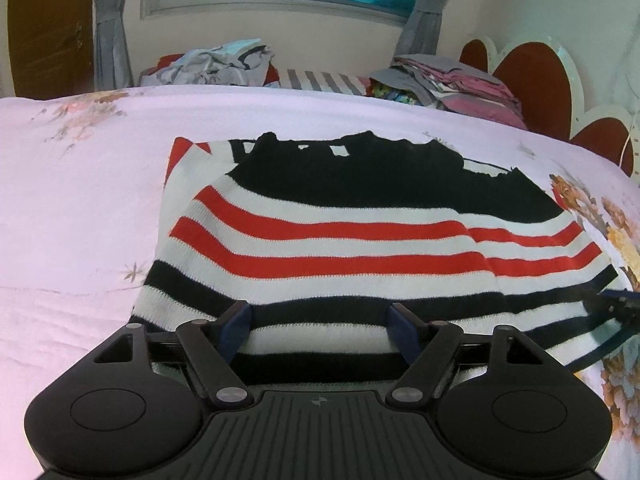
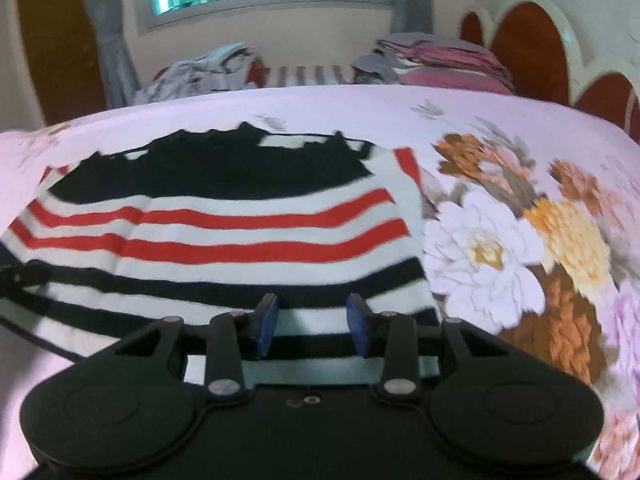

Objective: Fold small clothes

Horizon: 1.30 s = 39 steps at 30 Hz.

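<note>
Hovering over the near hem, your left claw (image 1: 320, 322) stood with jaws wide apart, nothing between the pads. Your right claw (image 2: 313, 316) stood partly open at the same hem, gripping nothing. The striped sweater (image 1: 340, 236) lay flat on the floral bedsheet (image 1: 80, 200). Folded clothes (image 1: 452, 84) sat stacked beyond, near the headboard (image 1: 532, 80).

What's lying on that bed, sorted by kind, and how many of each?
Striped sweater: 1
Loose heap of clothes: 1
Stack of folded clothes: 1
Handheld grippers: 2, the left gripper and the right gripper, both over the sweater's near edge
Total: 5
</note>
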Tool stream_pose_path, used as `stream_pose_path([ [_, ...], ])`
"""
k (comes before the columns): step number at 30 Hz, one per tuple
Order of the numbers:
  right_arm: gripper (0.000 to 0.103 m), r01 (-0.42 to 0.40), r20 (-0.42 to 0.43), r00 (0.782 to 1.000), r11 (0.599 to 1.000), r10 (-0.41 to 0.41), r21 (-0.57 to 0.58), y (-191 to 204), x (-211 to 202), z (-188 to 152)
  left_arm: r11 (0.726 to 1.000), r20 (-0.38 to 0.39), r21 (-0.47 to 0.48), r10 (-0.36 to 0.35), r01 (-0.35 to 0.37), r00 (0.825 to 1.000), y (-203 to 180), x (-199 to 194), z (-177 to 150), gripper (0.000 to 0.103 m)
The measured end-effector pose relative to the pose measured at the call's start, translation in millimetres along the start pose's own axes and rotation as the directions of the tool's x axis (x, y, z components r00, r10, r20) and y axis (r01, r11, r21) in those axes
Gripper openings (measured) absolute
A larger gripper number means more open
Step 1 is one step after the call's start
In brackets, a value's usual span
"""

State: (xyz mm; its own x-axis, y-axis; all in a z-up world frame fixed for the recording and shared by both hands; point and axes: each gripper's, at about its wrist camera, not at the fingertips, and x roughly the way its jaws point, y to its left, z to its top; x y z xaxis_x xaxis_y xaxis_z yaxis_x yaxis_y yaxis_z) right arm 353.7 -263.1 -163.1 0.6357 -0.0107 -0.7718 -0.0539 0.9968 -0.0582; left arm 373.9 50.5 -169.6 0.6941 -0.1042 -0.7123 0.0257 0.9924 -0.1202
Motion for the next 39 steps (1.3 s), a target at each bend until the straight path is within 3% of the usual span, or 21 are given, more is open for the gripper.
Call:
stream_pose_path([
  [11,0.037,0.045,-0.016,0.999,0.998,-0.045,-0.039,3,-10,-1,1.000,-0.008,-0.022,-0.012,0.012,1.000,24,-10,-6,0.074],
  [14,0.040,-0.028,0.029,0.999,0.999,0.030,-0.044,11,-21,9,0.999,-0.022,-0.053,-0.011,0.009,1.000,27,-18,-5,0.074],
  [16,0.044,-0.048,0.053,0.997,0.996,0.053,-0.081,20,-22,17,0.995,-0.039,-0.090,-0.046,0.043,0.998,30,-24,-6,0.075],
  [19,0.044,-0.107,0.047,0.993,0.992,0.110,-0.064,25,-14,25,0.981,-0.051,-0.187,-0.067,0.056,0.996,39,-31,-11,0.081],
  [22,0.044,-0.162,0.041,0.986,0.986,0.164,-0.048,32,-4,33,0.949,-0.057,-0.311,-0.080,0.058,0.995,49,-39,-18,0.084],
  [26,0.048,-0.202,0.047,0.978,0.978,0.204,-0.060,48,10,41,0.913,-0.073,-0.402,-0.106,0.067,0.992,54,-43,-30,0.088],
  [29,0.048,-0.227,0.048,0.972,0.973,0.229,-0.039,60,17,45,0.870,-0.076,-0.485,-0.145,0.090,0.987,58,-39,-40,0.088],
  [35,0.049,-0.238,0.059,0.969,0.970,0.241,-0.057,91,28,55,0.789,0.001,-0.600,-0.170,0.137,0.985,67,-25,-48,0.089],
  [39,0.050,-0.180,0.016,0.983,0.979,0.183,-0.091,106,46,46,0.718,0.087,-0.667,-0.189,0.198,0.978,78,-9,-58,0.090],
])
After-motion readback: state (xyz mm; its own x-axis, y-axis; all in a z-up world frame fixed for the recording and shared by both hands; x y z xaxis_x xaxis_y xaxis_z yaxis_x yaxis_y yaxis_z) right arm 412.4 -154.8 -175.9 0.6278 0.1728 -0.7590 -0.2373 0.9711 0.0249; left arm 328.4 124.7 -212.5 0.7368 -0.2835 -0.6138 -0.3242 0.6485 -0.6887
